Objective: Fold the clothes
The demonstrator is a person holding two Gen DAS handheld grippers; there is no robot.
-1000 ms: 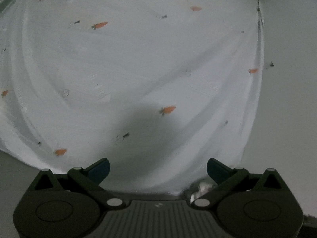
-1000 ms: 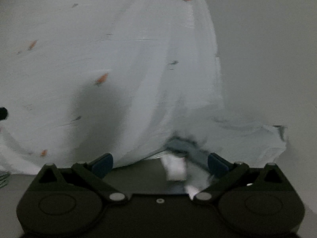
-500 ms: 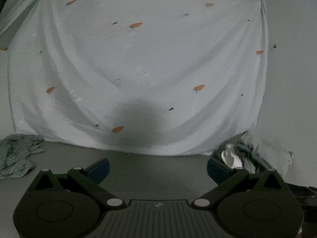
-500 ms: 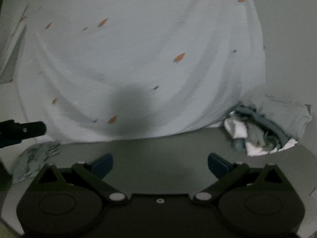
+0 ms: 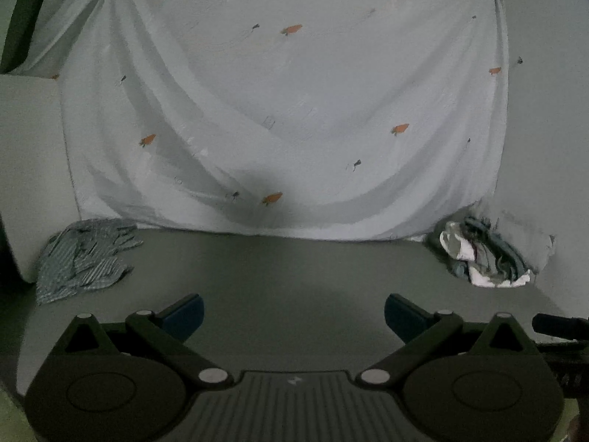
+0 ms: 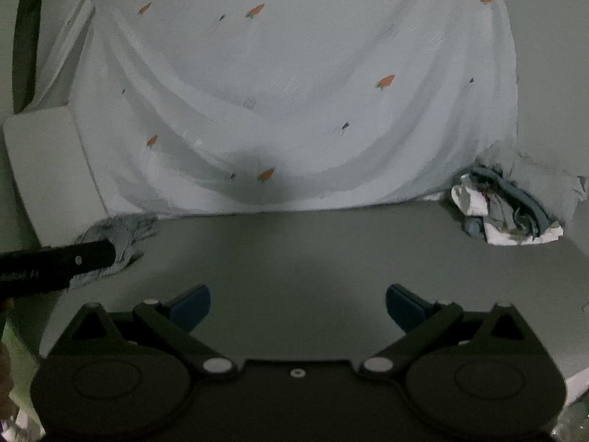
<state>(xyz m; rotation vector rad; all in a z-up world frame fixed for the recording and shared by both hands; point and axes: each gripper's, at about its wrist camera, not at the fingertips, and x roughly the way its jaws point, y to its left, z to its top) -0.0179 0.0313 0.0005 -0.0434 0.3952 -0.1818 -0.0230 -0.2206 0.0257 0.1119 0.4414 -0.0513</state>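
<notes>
White cloth with small orange carrot prints lies spread at the far side of the grey table, its near hem sagging in curved folds toward us. We see it fill most of both wrist views, with a dark shadow falling on its lower middle. Just right of its near corner sits a crumpled heap of white and blue-grey fabric, touching the cloth's edge. At the left corner lies a striped rag, partly hidden in the right wrist view by a black bar crossing in front of it. We hold our left gripper low over bare table, fingers spread wide with nothing between them. Our right gripper hangs likewise, fingers parted and empty, well short of the cloth.
</notes>
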